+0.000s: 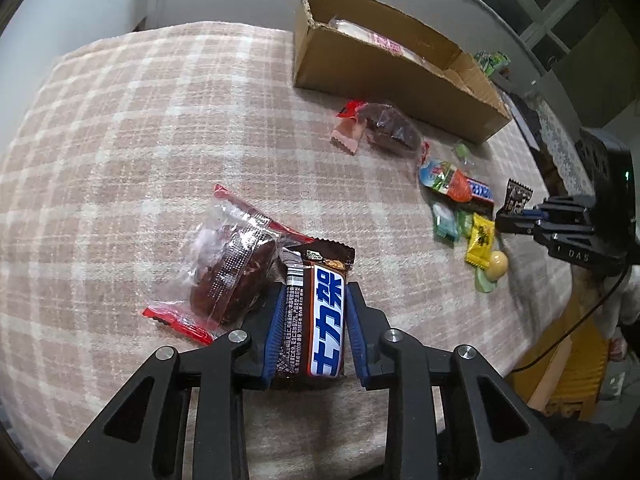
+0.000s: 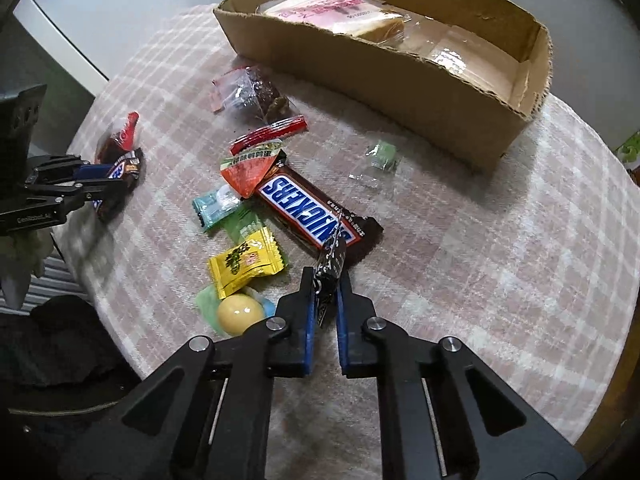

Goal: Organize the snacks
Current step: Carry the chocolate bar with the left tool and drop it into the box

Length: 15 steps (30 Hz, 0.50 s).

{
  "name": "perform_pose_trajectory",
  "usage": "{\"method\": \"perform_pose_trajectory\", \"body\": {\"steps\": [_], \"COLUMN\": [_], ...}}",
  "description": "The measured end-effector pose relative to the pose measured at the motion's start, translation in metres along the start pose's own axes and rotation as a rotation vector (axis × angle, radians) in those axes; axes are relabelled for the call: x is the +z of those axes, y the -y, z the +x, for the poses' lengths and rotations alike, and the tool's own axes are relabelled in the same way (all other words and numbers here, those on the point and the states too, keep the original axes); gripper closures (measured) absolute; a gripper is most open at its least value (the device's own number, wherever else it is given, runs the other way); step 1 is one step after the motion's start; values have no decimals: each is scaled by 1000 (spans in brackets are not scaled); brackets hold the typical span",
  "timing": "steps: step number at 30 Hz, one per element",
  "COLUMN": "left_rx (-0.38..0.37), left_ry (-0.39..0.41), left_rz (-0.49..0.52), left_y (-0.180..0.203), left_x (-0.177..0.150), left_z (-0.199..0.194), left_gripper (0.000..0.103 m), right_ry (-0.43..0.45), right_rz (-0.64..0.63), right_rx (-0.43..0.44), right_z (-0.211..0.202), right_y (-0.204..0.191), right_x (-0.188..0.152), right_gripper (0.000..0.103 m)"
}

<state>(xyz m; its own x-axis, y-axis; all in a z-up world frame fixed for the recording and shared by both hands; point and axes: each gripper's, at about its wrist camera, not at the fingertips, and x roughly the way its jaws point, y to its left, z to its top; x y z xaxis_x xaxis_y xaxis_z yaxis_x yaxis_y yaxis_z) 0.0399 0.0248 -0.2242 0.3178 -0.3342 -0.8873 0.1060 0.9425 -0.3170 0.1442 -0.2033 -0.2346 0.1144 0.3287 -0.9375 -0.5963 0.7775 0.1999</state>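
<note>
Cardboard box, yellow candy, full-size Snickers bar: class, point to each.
cardboard box (image 2: 400, 92): right wrist view, front wall.
yellow candy (image 2: 244, 262): right wrist view, wrapper middle.
Snickers bar (image 2: 308, 210): right wrist view, blue lettering.

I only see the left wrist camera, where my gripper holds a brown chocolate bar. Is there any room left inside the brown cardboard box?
Observer: Yes. In the right wrist view the brown cardboard box holds a pink-labelled clear packet of sliced cake towards one end, and the other end shows bare cardboard floor.
Kid: What's being held on the other side?
Observer: The right gripper is shut on a small black patterned wrapper, pinched between its blue pads.
Kid: Is anything on top of the long bar over there?
Observer: An orange triangular packet overlaps one end of the long brown Snickers bar, which lies flat on the checked cloth.
</note>
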Motion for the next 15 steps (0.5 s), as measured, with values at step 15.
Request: {"method": "perform_pose_trajectory", "body": {"steps": [15], "left_rx": [-76], "left_ry": [82], "left_rz": [4], "left_y": [15], "left_x": [24], "left_z": [-36], "left_gripper": [75], "right_ry": [129], "right_rz": [117], "right_rx": [37], "right_z": [-58], "right_y": [14], "right_x": [-14], "right_gripper": [94]}}
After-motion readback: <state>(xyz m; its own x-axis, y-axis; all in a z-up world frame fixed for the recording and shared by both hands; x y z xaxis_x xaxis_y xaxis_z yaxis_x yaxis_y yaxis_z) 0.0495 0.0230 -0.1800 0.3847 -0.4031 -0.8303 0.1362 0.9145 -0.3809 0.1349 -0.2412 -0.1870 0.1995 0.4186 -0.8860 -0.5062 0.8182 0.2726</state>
